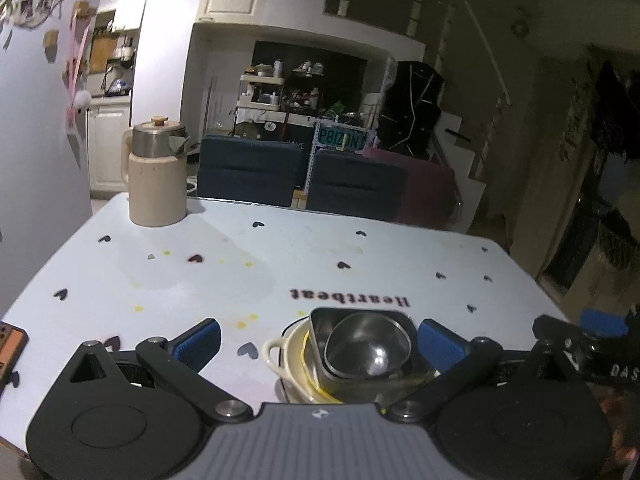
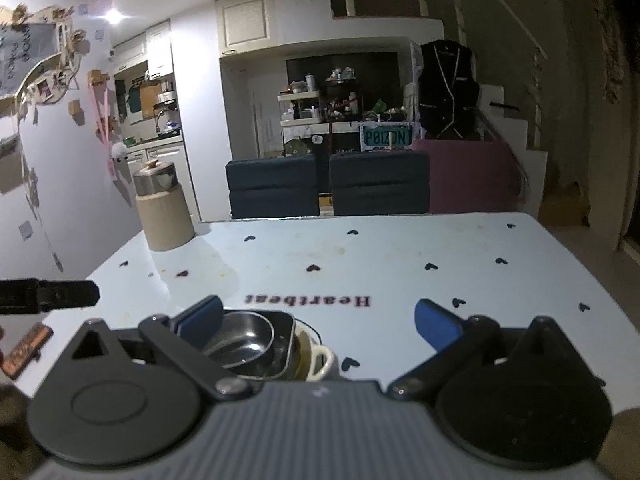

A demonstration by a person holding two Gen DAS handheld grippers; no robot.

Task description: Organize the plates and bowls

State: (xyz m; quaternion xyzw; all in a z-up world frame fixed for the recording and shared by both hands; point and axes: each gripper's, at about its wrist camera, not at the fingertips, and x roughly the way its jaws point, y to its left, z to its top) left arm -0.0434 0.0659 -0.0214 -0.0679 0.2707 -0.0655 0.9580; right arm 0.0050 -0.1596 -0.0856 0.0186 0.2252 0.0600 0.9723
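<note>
A stack of dishes stands on the pale blue table near its front edge. A round steel bowl [image 1: 368, 350] sits in a squarish steel dish [image 1: 320, 332], which sits in a cream bowl with a side handle [image 1: 276, 354]. The stack also shows in the right wrist view [image 2: 244, 346]. My left gripper [image 1: 320, 344] is open and empty, the stack just inside its right finger [image 1: 440, 344]. My right gripper [image 2: 318, 322] is open and empty, the stack beside its left finger [image 2: 200, 316].
A beige kettle with a steel lid [image 1: 156, 172] stands at the table's far left corner. A small brown box [image 2: 26, 350] lies at the left edge. Two dark chairs [image 1: 248, 170] stand behind the table [image 1: 240, 280]. A wall is on the left.
</note>
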